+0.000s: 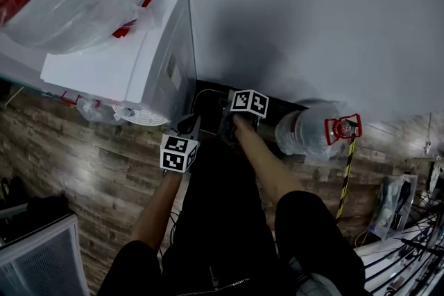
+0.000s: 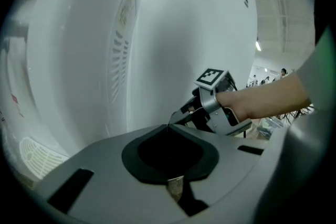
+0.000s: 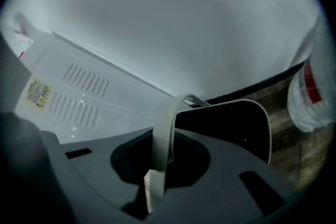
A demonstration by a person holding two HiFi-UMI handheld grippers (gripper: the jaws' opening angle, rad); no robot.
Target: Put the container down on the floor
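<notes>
Head view first: the person is bent low, both arms reaching down to where the wooden floor (image 1: 90,170) meets the wall (image 1: 312,10), and the dark container (image 1: 214,107) sits between the two grippers in the gap between the white appliance (image 1: 139,59) and the clear water bottle (image 1: 302,132). Over on the right gripper (image 1: 232,123), the jaws are all but closed, pinching the container's pale looped handle (image 3: 165,128), and that gripper's own view shows the dark tub with its grey rim hanging just past them, floorboards close behind it. The left gripper (image 1: 192,124) has its jaws drawn together too, with only a pale sliver nipped between them; that looks like the container's near edge, though it shows edge-on and I wouldn't swear to it. So where are we? The container is right down at floor level by the wall edge, but I can't tell from here whether its base touches the boards. My read is that the lowering is nearly finished. What's left is to seat it flat, then open both sets of jaws and draw clear.
</notes>
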